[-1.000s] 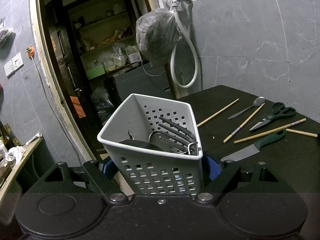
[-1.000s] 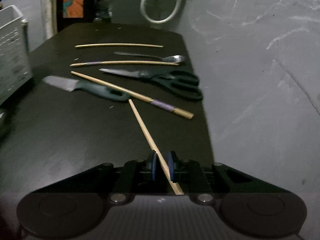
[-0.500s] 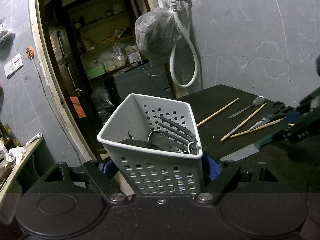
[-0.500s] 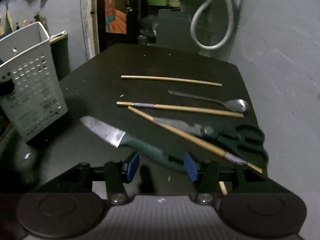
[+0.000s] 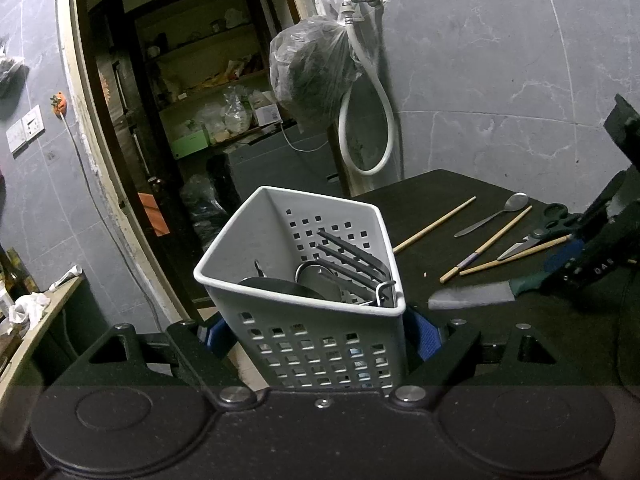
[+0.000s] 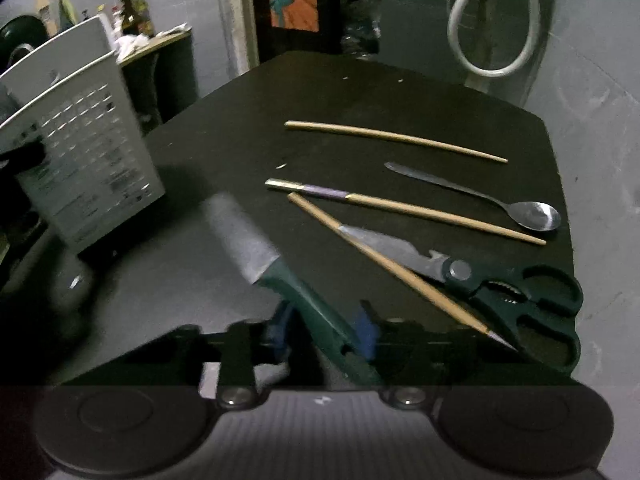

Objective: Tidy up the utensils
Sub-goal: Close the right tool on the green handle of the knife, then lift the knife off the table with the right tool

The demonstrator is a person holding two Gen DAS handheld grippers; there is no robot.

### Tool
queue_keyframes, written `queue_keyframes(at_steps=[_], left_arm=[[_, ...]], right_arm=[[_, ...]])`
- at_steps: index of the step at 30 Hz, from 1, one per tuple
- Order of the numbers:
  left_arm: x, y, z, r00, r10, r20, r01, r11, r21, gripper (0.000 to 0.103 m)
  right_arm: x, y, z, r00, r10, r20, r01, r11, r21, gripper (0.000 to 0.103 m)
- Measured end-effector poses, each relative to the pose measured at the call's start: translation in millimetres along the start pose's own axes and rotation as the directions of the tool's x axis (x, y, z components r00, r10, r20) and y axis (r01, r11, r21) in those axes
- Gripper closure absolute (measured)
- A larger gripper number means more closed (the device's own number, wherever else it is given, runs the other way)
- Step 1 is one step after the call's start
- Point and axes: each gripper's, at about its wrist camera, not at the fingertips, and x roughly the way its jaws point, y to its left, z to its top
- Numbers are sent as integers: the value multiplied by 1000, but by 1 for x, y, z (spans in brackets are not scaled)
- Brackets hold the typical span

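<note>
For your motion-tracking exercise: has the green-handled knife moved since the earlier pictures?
Yes. The knife, between the right gripper fingers, has swung its blade away from the scissors, toward the basket.

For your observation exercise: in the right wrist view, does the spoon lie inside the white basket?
No, the spoon lies on the black table, well apart from the white basket.

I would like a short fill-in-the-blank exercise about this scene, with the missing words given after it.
1. The left gripper is shut on the white ____.
2. The right gripper's blue pads sit on either side of the knife's ____ handle.
3. One chopstick lies across the blades of the ____.
4. The spoon's bowl faces ____.

Missing words: basket; green; scissors; up
</note>
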Motion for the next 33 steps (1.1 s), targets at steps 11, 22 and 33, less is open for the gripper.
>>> queue_keyframes(at_steps=[11,22,33], left_arm=[[2,-3,0,1000,-2,-2,2,1000,-1,17],[4,-5,1,1000,-4,-3,4,1000,0,17],[5,-8,0,1000,-6,-4,6,1000,2,17]], right_arm=[[-14,61,-22,989,-149,12,148,968,-201,85],[-12,116,-36,953,-295,73,296,846,-444,90],[-18,87,-26,982,-191,7,188,961,-203,90]])
